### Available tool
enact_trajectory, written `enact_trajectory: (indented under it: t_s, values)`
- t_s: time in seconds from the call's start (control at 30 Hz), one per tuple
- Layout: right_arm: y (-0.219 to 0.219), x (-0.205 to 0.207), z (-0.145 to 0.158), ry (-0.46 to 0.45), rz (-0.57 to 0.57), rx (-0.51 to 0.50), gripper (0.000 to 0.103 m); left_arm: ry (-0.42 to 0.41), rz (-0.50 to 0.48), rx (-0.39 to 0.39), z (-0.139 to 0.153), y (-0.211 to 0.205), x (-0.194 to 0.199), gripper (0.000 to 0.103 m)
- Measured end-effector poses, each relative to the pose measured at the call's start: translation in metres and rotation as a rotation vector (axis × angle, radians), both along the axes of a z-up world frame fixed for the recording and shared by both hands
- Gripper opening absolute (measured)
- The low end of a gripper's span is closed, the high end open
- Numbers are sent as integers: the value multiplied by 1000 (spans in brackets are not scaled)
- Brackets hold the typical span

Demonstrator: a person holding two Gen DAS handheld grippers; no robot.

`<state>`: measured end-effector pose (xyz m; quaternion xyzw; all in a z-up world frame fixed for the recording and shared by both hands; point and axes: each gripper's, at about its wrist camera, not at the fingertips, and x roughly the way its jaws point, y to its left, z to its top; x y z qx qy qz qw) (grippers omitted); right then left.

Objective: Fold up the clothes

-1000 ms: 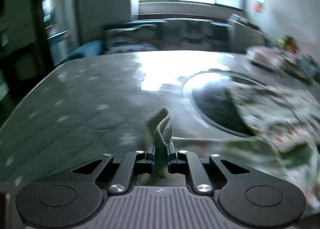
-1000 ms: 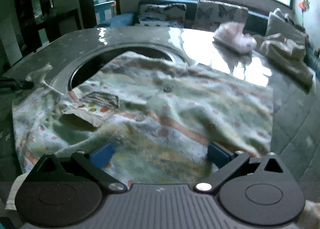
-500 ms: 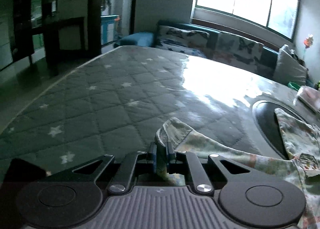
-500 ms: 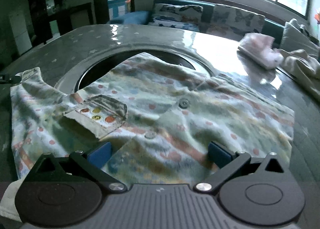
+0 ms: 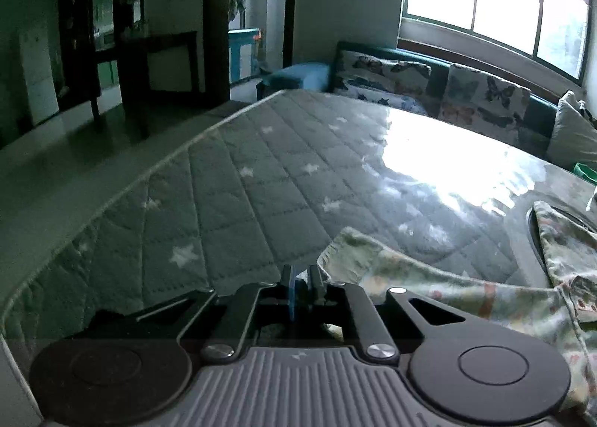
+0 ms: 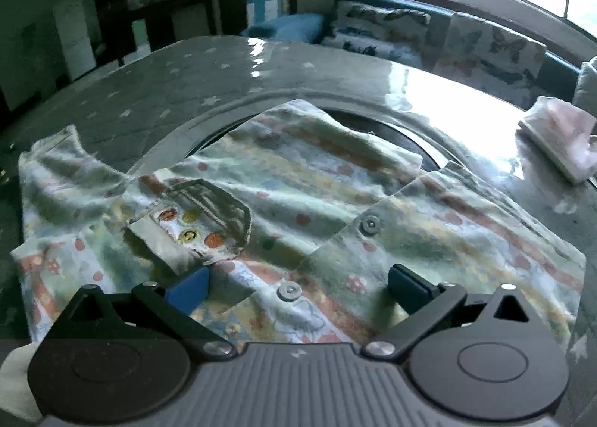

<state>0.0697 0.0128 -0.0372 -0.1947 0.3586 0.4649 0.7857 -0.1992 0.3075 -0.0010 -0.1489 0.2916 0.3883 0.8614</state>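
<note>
A small patterned shirt [image 6: 298,203] with snap buttons and a chest pocket [image 6: 201,218] lies spread flat on the grey quilted table [image 6: 149,102], partly over a dark round inset [image 6: 403,136]. My right gripper [image 6: 296,283] is open, hovering just above the shirt's near hem. In the left wrist view the shirt's sleeve [image 5: 358,251] lies on the table [image 5: 261,180], just right of my left gripper [image 5: 301,279]. Its jaws are nearly together with a thin gap, and no cloth shows between them.
A folded pale pink garment [image 6: 559,136] lies at the table's far right. A sofa with butterfly cushions [image 5: 429,87] runs behind the table under the window. The table's left edge [image 5: 112,203] drops to the floor.
My left gripper has let go of the sleeve, which now lies flat beside it, and has drawn back left. My right gripper has dropped closer to the shirt's hem.
</note>
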Motion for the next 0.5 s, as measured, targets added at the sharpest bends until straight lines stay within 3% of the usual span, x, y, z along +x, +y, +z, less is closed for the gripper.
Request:
enact_trajectory:
  t_s: [0.23, 0.5]
  values:
    - [-74, -20, 24, -6, -50, 7, 93, -21, -52, 81, 25, -15, 8, 17]
    - [-199, -39, 36, -20, -362, 53, 83, -57, -416, 47, 31, -97, 49, 32]
